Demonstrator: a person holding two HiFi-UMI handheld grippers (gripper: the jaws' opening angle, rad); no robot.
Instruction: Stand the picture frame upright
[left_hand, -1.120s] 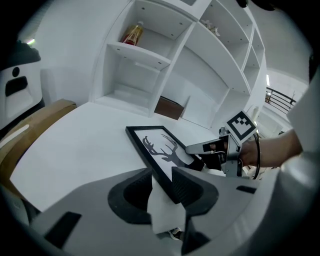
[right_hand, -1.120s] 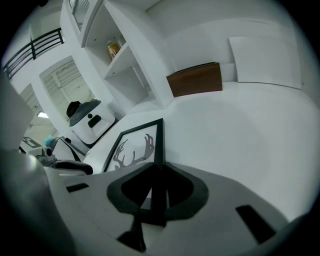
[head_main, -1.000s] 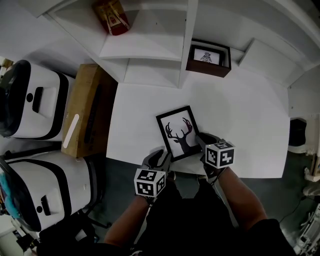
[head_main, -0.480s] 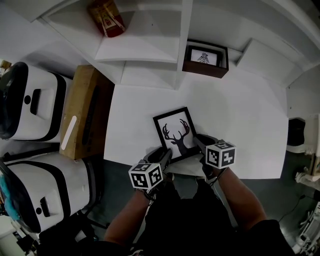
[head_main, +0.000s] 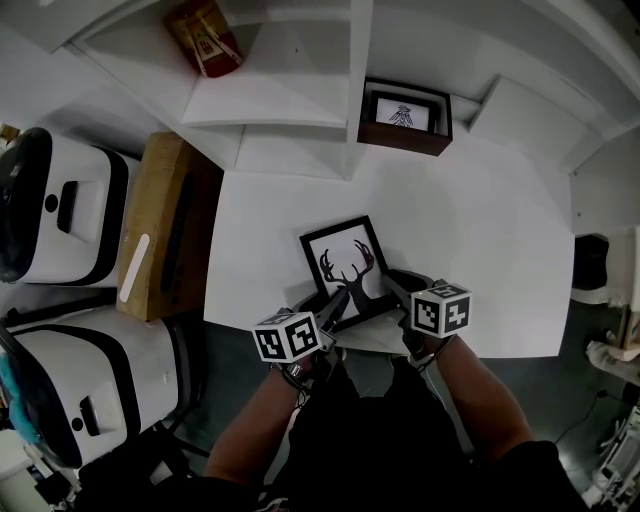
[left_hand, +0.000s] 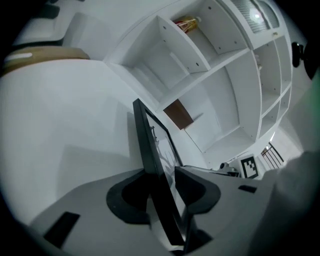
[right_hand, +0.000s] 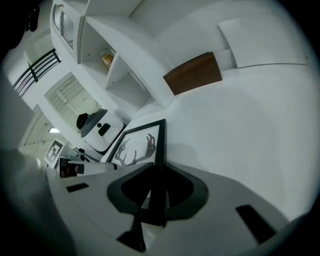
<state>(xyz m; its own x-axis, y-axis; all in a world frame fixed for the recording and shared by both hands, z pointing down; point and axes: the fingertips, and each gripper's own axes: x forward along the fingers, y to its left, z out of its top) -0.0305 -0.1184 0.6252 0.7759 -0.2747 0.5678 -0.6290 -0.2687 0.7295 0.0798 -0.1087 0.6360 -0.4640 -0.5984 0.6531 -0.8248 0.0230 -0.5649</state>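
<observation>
My left gripper has just been opening, and its jaws now stand spread with the lower left edge of the picture frame running slantwise between them; the pads sit close to the frame, but I judge they are not clamping it. Since a second ago this gripper has slid in toward the frame's corner and rolled over, so its marker cube now tilts to the right in the head view. My right gripper has kept its place and is pinched on the frame's right-hand edge near the lower corner, the black moulding held squarely between its jaws. The frame, with its antlered deer silhouette, sits at lower centre of the head view on the near part of the white table, well apart from the brown-framed picture standing in the shelf unit at upper centre. A cardboard box lies at the left. I read this as a regrip: the right side is holding while the left looks for a better bite. The frame is not yet upright, and until the left jaws close, tipping it up rests on one pinch alone.
</observation>
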